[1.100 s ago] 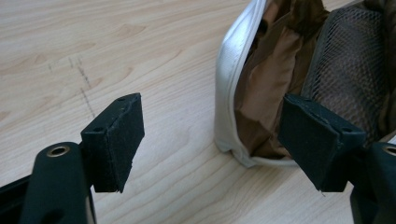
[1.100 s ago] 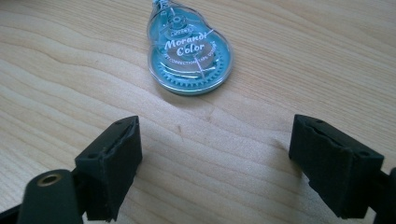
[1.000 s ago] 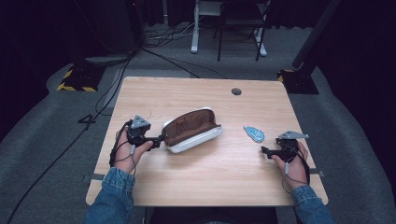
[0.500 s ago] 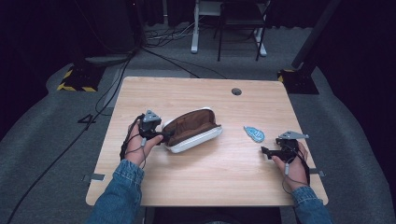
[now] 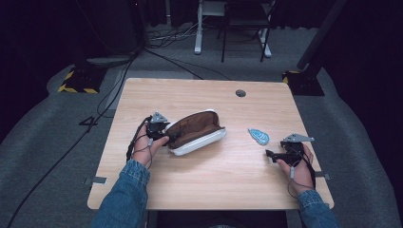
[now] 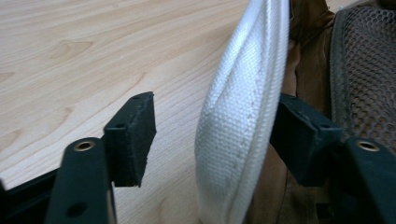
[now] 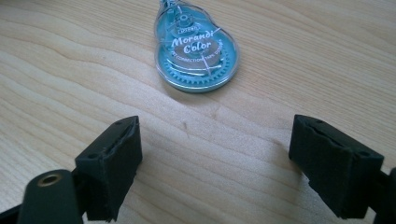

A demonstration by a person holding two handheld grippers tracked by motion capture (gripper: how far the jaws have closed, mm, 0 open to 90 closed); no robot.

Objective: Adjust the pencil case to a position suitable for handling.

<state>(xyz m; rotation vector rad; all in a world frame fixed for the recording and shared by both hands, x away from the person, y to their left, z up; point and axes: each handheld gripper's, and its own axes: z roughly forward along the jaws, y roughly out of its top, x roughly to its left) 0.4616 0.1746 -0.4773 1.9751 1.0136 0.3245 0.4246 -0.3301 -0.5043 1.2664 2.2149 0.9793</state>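
Lying open near the middle of the wooden table (image 5: 199, 185), a white fabric pencil case (image 5: 196, 133) with a brown lining shows its inside to the high view, its long axis tilted slightly toward the far right. The left gripper (image 5: 167, 137) meets it at its near-left end: in the left gripper view the white woven rim (image 6: 243, 116) of the case stands between the two black jaws, one jaw outside on bare wood with a clear gap, the other inside against the brown lining and beside a mesh pocket (image 6: 369, 70), so the jaws are spread and not yet clenched on the rim. The left hand (image 5: 148, 145) grips its tool with the denim-sleeved forearm angling in from the bottom.

Well apart to the right lies a teal correction tape dispenser (image 5: 259, 136), its clear shell printed "Morandi Color" (image 7: 196, 44); smaller print beneath is too fine to read. The right gripper (image 5: 269, 154) rests low near it, jaws wide apart and holding nothing, pointing at the dispenser. The right hand (image 5: 297, 164) lies on the table near the front right edge.
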